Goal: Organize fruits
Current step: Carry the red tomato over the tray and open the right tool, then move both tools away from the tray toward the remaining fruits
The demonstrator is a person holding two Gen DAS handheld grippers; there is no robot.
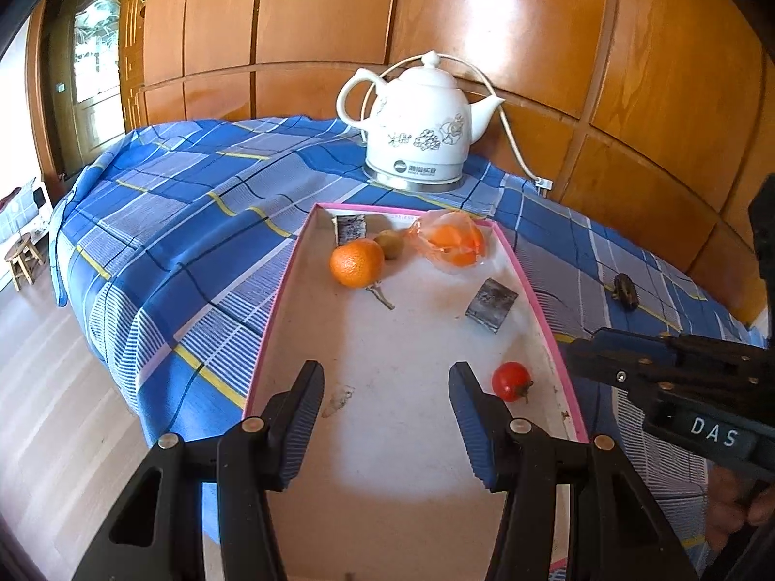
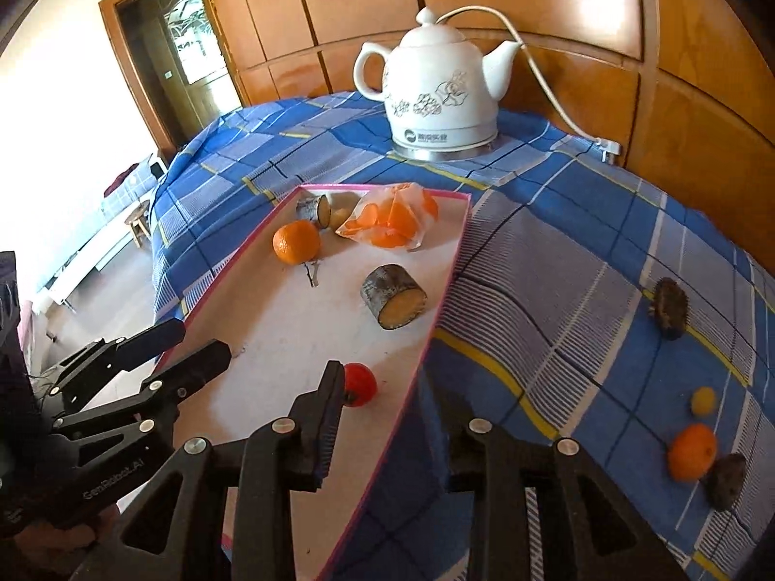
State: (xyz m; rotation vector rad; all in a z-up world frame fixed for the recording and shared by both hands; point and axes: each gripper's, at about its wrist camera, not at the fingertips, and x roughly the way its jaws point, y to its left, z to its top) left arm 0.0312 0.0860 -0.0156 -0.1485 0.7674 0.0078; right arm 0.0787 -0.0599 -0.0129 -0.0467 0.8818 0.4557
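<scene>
A white tray with a pink rim (image 1: 278,290) (image 2: 438,310) lies on the checked cloth. It holds an orange (image 1: 357,263) (image 2: 296,241), a kiwi (image 1: 389,243), a bag of orange pieces (image 1: 453,242) (image 2: 392,222), two log pieces (image 1: 491,304) (image 2: 393,302) and a red tomato (image 1: 511,380) (image 2: 362,384). My left gripper (image 1: 385,411) (image 2: 198,339) hangs open over the tray's near end, with nothing between its pads. My right gripper (image 2: 395,416) (image 1: 581,348) straddles the tray's right rim; the tomato rests on the tray floor by its left fingertip, unpressed.
A white kettle (image 1: 416,130) (image 2: 436,92) with its cord stands behind the tray. On the cloth to the right lie an orange (image 2: 692,452), a small yellow fruit (image 2: 703,401) and two dark bark pieces (image 2: 671,308) (image 2: 725,481). The table drops off to the floor at left.
</scene>
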